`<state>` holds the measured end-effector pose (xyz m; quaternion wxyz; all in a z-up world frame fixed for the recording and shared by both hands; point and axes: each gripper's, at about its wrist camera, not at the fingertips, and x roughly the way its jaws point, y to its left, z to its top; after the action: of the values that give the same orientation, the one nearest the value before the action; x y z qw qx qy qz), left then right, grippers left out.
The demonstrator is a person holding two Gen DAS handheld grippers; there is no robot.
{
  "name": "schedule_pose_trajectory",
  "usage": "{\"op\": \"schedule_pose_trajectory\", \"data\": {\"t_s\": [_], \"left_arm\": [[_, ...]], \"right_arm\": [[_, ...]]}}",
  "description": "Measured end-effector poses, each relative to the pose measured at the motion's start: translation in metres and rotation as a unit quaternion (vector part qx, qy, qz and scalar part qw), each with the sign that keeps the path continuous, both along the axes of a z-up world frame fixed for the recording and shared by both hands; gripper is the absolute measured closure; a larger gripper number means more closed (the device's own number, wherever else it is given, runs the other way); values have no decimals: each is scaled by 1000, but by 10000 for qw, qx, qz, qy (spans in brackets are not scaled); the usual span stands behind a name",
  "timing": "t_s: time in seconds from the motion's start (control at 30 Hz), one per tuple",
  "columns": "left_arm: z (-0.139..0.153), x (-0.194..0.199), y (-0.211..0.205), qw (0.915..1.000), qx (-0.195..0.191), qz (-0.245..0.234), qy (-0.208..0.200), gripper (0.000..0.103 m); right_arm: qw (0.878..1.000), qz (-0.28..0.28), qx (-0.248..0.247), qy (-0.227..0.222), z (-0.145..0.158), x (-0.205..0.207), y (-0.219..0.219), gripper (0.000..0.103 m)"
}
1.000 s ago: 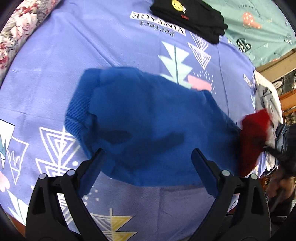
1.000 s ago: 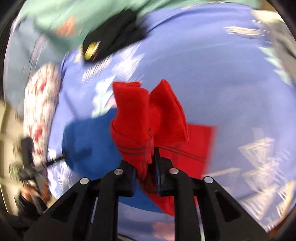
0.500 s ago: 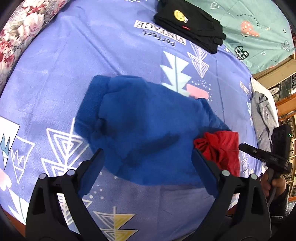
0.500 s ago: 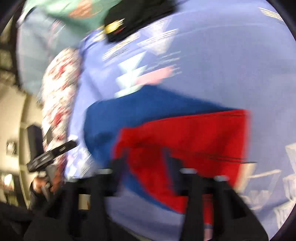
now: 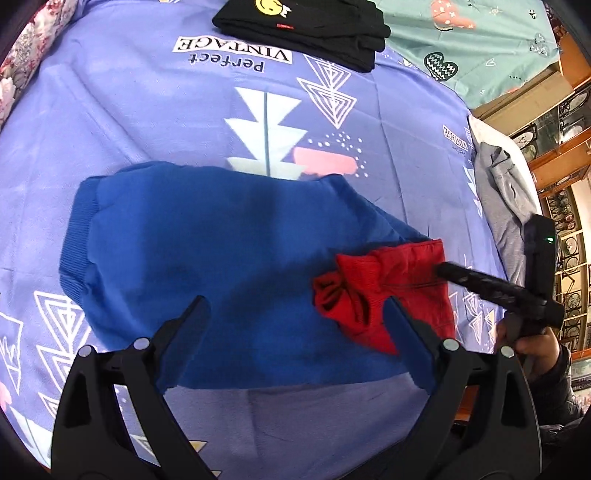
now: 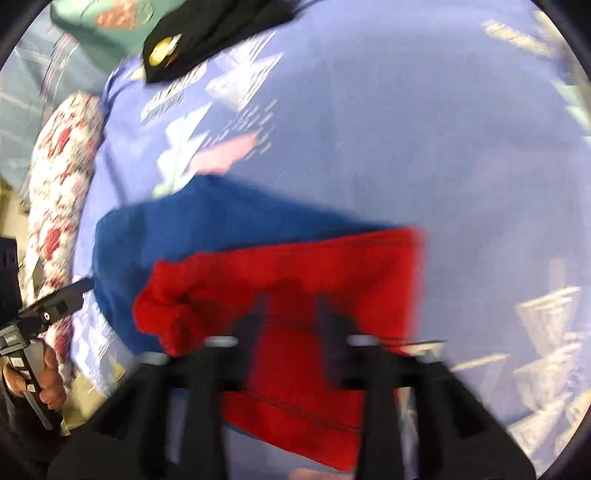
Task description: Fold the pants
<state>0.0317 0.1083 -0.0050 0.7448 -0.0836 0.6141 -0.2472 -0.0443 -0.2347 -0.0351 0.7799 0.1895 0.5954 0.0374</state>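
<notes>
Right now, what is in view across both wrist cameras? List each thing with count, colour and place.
blue pants: one, blue, flat on the bedsheet, centre.
red garment: one, red, bunched on the blue pants' right end.
black garment: one, black with yellow smiley, folded at the far edge.
grey garment: one, grey, far right edge.
bedsheet: one, lilac with white prints, under everything.
teal cloth: one, teal, beyond the sheet.
floral cushion: one, white and red, along the sheet's edge.
left gripper: black, fingers wide apart above the blue pants, holding nothing.
right gripper: black, fingers just opened over the red garment.
</notes>
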Motion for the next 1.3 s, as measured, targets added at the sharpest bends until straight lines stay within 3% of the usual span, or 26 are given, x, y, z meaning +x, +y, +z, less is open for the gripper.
{"op": "schedule_pose_trajectory", "data": {"t_s": [0.13,0.27,0.37,0.47,0.57,0.67,0.73,0.77,0.83,0.9,1.03,1.1,1.13,1.2,1.23,1.27,1.3], "left_arm": [[-4,-3,-13,9998,-55,-182,112,8],[-8,-3,-31,9991,30,-380,192,8],[-10,0,-38,9986,-85,-402,322,8],[-10,3,-43,9985,-107,-388,362,8],[-14,4,-52,9982,-79,-455,372,8],[-28,2,-62,9973,245,-590,375,8],[-43,1,-67,9939,829,-642,330,8],[-49,0,-68,9928,909,-668,408,10],[-45,-2,-65,9952,670,-547,454,10],[-39,-3,-65,9966,548,-513,335,9],[-49,-3,-69,9937,894,-583,348,10],[-40,-4,-57,9960,543,-504,501,10],[-26,-6,-48,9981,275,-444,336,10],[-9,-7,-30,9991,217,-359,-1,8],[-3,-6,-19,9991,277,-293,-112,8],[1,-4,-4,9992,330,-153,-190,8],[2,-1,11,9992,359,22,-201,8]], "right_arm": [[9988,-49,-490,5,6,-16,-21,44],[9978,-134,-557,326,-22,-23,-34,48],[9989,-268,-340,151,-21,-21,-35,48],[9987,-11,-500,19,-10,-17,-23,47],[9977,203,-612,187,-21,-14,-16,46],[9987,125,-346,358,-39,-12,-16,59],[9991,49,-318,270,-38,-14,-19,80],[9996,18,-189,202,-34,-15,-22,92],[10000,-67,-55,-13,-19,-18,-29,92],[9994,62,-314,-154,-9,-20,-28,92],[9977,156,-658,-15,-25,-17,-21,92],[9955,252,-909,-40,-29,-19,-15,91],[9950,271,-958,-59,-27,-21,-15,90],[9970,253,-734,-64,-23,-23,-20,81],[9981,184,-592,-26,-22,-25,-27,72],[9987,51,-506,58,-20,-27,-35,45],[9991,-116,-399,101,-20,-30,-43,36]]}}
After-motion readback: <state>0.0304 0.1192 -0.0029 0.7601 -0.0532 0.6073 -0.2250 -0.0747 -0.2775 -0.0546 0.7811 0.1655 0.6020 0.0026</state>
